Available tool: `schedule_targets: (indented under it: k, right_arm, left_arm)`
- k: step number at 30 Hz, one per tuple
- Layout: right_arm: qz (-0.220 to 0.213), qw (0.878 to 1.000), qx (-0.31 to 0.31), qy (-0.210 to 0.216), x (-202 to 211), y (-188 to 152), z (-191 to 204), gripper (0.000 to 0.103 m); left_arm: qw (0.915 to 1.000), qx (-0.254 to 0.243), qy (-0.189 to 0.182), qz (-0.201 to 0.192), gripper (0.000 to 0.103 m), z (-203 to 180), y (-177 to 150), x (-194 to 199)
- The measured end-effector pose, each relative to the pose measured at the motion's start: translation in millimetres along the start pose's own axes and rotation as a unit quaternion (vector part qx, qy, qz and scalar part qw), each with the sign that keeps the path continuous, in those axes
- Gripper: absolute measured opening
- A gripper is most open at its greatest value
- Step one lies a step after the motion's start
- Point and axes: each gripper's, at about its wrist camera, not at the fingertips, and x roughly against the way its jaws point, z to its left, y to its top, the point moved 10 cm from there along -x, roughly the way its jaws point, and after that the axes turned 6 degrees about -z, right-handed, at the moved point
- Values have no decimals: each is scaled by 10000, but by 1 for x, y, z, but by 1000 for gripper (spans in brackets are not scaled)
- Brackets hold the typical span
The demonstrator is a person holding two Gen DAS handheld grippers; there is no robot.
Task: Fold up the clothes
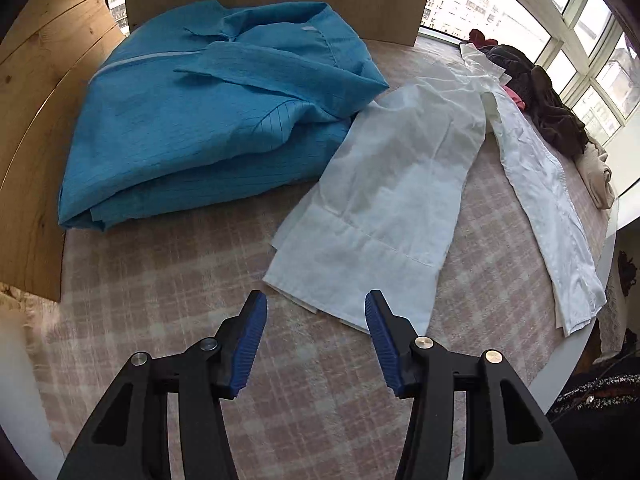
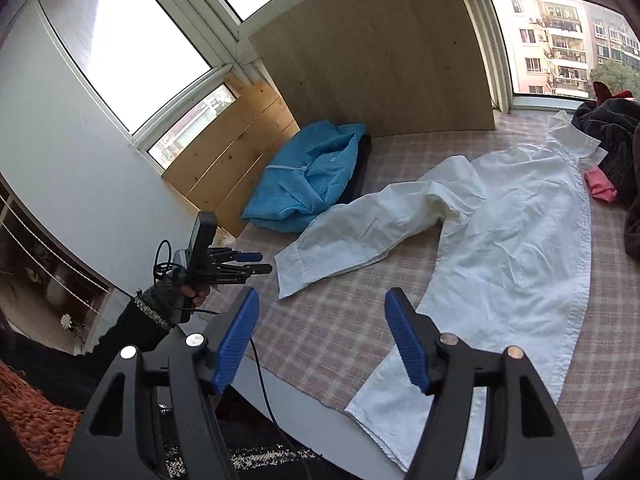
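White shirt (image 2: 500, 232) lies flat (hem cut off), both tools, left (image 1: 316, 312) and right (image 2: 322, 316), spread, empty.

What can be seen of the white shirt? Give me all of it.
The white shirt is long-sleeved, of thin, creased woven cloth, and lies spread flat and unfolded on the pink checked cover. Its collar points toward the pile of dark clothes by the window. One sleeve stretches out toward the folded blue garment, its cuff end just ahead of the open left gripper. The hem hangs slightly over the near edge by the right gripper, which is open too. Neither gripper touches it.
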Motion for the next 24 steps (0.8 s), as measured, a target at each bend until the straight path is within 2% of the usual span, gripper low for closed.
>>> schedule_targets:
  k: [2,6,11,12,13,15,18,20,24]
  right_arm:
    - [242,9995,116,-159,-37,0,15,65]
    - [605,9981,120,-32,-101,-4,40,65]
    - [1053,9943,115,-74,-165,-7,42,65]
    - [1145,9933,49,-126,-177,-6,39,65]
    - [1230,9922,-60,-192,-189,-6,35,65]
    - [1393,9894,-303,-269,-214,-5,27,65]
    - [1625,9842,-570,-399,-247,-5,21,65]
    - [1772,9806,-672,-507,-266,-4,19,65]
    - [1926,9740,-1125,-393,-297,0,21,65]
  left_arm:
    - [9996,-192,-171,70,49,3,9,-16]
    - [9977,-539,-335,218,49,2,19,-37]
    - [9951,-719,-672,107,47,0,26,-42]
    - [9948,-698,-737,82,44,0,26,-43]
    - [9945,-676,-802,58,29,0,27,-43]
    - [9939,-609,-919,40,15,-1,26,-43]
    - [9928,-592,-1041,-16,7,-5,25,-40]
    - [9922,-577,-1098,-121,7,-8,27,-33]
    - [9877,-719,-1336,-369,7,-27,29,-14]
